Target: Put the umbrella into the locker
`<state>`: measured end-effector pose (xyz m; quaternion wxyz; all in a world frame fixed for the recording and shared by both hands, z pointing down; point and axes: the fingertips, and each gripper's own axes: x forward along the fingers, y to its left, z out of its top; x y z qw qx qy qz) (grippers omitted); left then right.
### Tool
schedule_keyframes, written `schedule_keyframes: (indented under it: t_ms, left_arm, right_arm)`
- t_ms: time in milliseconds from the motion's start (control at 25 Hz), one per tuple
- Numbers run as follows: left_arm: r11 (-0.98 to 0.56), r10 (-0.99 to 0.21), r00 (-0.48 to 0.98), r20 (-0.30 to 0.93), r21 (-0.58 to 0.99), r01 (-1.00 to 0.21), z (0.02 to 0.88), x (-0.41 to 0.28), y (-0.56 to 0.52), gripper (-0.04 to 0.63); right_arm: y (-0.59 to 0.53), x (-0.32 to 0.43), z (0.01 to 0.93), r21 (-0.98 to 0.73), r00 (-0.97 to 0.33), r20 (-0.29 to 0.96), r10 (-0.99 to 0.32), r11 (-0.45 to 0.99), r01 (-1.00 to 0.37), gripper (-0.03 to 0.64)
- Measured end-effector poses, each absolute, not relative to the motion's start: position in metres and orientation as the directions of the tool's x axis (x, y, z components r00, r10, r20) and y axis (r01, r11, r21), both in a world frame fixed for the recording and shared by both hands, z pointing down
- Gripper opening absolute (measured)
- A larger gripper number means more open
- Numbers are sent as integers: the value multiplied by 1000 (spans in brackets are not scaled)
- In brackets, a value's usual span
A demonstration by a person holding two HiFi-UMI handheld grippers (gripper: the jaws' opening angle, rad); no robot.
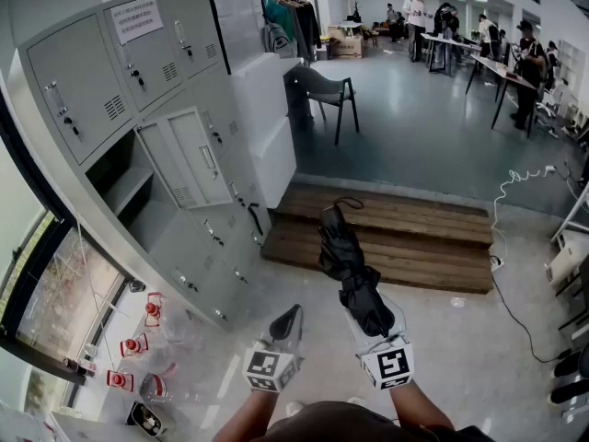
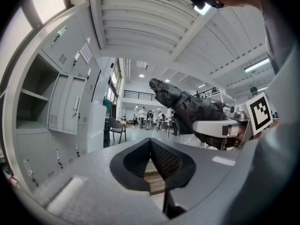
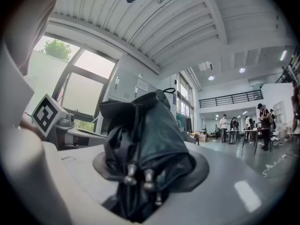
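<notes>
Here, the right gripper [image 1: 371,319] clamps a folded umbrella [image 1: 343,256] near an open locker [image 1: 129,187]. The left gripper [image 1: 288,320] is closed, empty.

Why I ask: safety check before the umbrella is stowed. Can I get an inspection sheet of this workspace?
Surface: grey floor; wooden step.
Job's things: folded black umbrella in the right tool; grey lockers, one door open, with an open compartment beside it.
Clutter: red-and-white items low by the window, kind unclear.
Tools: right tool shut on the umbrella; left tool shut, empty.
Cables: white cable and black cable loose on the floor at right.
Surroundings: chair, clothes rack, people at tables far back.
</notes>
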<state>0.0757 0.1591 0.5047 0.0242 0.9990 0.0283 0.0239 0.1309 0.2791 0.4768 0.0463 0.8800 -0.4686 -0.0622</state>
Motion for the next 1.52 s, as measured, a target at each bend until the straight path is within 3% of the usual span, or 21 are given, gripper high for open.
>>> schedule_keyframes:
  t_ms: [400, 760, 1520]
  left_arm:
    - [-998, 48, 998, 38, 45, 47, 504, 53, 132, 5]
    - [-998, 40, 999, 7, 41, 40, 499, 48, 119, 5]
    - [-999, -30, 1000, 9, 28, -30, 506, -18, 31, 5]
  right_arm:
    - [254, 107, 470, 134, 556, -68, -829, -559, -818, 227]
    - [243, 96, 447, 82, 522, -158, -838, -538, -839, 230]
    - [163, 46, 473, 55, 490, -75, -868, -494, -867, 230]
